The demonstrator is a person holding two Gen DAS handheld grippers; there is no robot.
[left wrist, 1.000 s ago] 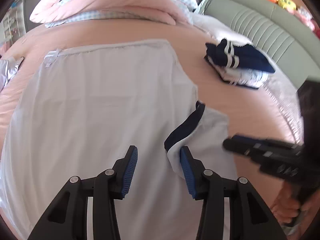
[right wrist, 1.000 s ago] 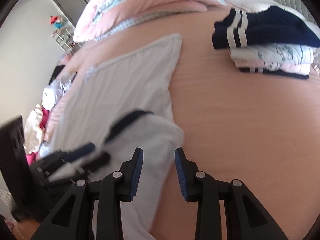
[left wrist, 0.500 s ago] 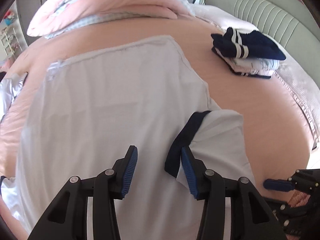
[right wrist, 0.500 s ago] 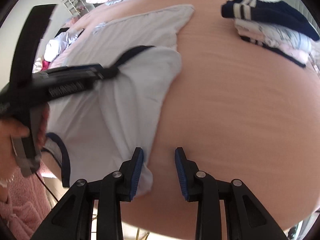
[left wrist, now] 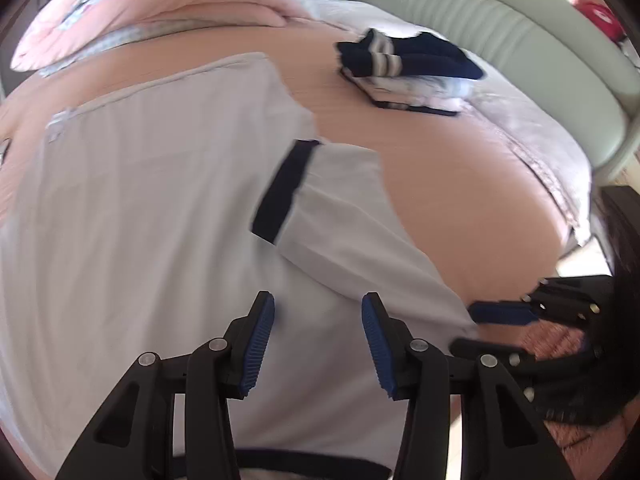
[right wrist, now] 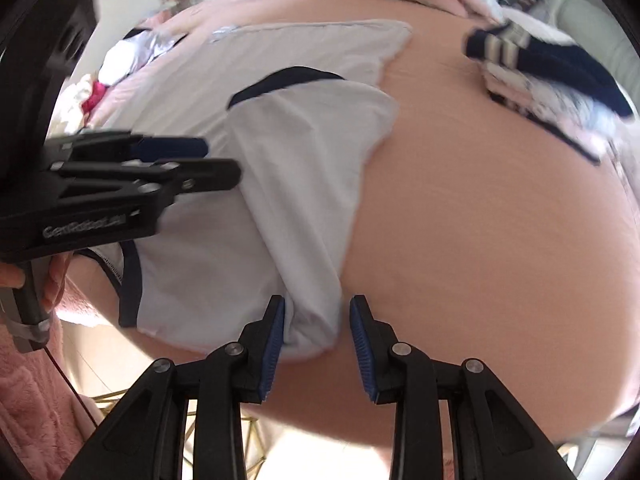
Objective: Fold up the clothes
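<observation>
White T-shirt (left wrist: 152, 208) with navy trim lies spread flat on the pink bed sheet (left wrist: 460, 208), its right sleeve (left wrist: 332, 208) folded inward over the body; left gripper (left wrist: 318, 340) hovers over the shirt near the hem, jaws wide apart, holding nothing; right gripper (right wrist: 317, 342) open, jaws straddling the shirt's bunched corner (right wrist: 312, 320) without clamping it; folded clothes stack (left wrist: 412, 76) sits well apart near the green headboard (left wrist: 500, 24).
</observation>
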